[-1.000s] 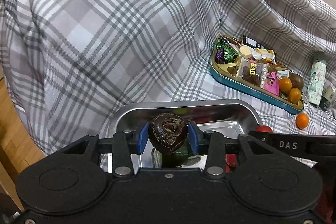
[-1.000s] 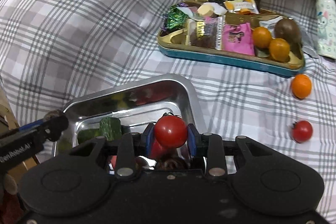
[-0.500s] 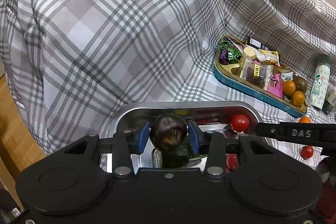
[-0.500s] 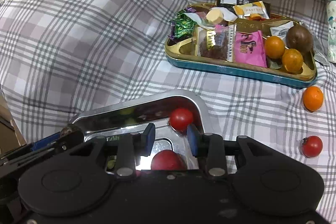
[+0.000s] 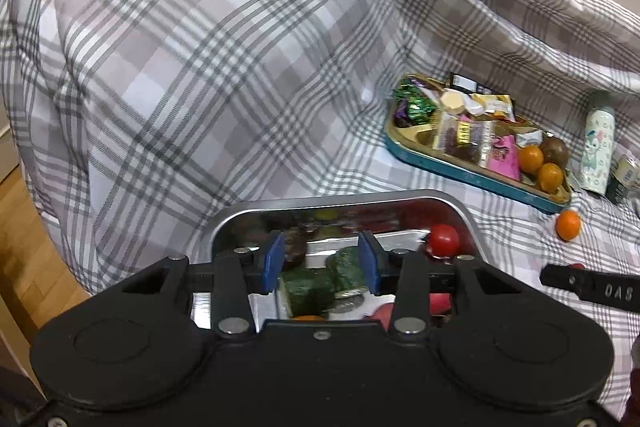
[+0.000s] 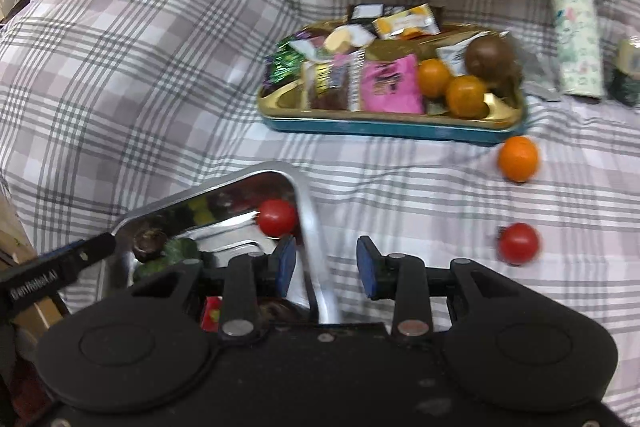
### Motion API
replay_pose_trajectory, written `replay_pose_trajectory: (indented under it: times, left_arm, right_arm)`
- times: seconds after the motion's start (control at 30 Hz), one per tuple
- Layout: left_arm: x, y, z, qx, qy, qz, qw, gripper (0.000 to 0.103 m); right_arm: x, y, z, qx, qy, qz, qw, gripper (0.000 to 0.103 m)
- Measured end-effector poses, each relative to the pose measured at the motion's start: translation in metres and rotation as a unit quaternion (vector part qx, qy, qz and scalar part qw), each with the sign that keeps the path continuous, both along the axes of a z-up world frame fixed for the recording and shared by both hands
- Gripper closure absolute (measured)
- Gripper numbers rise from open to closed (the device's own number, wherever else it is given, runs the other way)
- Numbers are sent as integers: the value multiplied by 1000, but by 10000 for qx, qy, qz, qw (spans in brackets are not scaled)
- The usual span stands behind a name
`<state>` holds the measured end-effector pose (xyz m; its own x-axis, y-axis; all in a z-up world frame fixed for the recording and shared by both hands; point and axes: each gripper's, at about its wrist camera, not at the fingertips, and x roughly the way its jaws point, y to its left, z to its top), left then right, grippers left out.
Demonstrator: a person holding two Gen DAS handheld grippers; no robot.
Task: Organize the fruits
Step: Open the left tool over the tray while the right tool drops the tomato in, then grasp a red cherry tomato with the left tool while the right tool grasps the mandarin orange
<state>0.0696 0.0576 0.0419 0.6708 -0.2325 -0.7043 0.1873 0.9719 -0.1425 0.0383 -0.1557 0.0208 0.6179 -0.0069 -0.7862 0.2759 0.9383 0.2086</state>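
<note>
A steel tray point(image 5: 472, 223) point(image 6: 308, 211) lies on the plaid cloth and holds fruit. My left gripper point(image 5: 322, 261) is open and empty over the tray; a dark round fruit point(image 5: 296, 247) point(image 6: 149, 243) lies just past its left pad, beside green pieces point(image 5: 308, 289). A cherry tomato point(image 5: 444, 239) point(image 6: 277, 217) rests in the tray's far right corner. My right gripper point(image 6: 326, 265) is open and empty over the tray's right rim. On the cloth lie a small orange point(image 6: 518, 158) point(image 5: 568, 224) and another cherry tomato point(image 6: 518, 243).
A gold and teal snack tray point(image 6: 392, 127) point(image 5: 472, 175) holds wrapped sweets, two small oranges point(image 6: 466, 95) and a brown kiwi point(image 6: 490, 57). A white patterned bottle point(image 6: 576, 43) point(image 5: 598, 151) and a small jar point(image 6: 628, 71) stand to the right. A cloth-covered mound rises at left.
Both grippers opened. The left let the dark fruit drop into the tray; the right let go of the cherry tomato, which now lies in the tray corner, then swung right.
</note>
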Motion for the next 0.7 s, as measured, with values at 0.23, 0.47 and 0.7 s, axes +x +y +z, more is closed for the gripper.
replay_pose_trajectory:
  times: [0.23,0.47,0.7]
  left_arm:
    - [-21,-42,7,46,-85,-488,9988,54]
    - [-43,-98,9,163,-222,-1093,9936,54]
    - [-58,-151,1,244,-302,-1559,9870,54]
  right_arm:
    - [-52,-38,-10,-247,27,-384,9990,67]
    - [-95,-82,-19,-494,53,-913,9946,67]
    - [-112,-122,-20,-618,-108,-1423,9878,67]
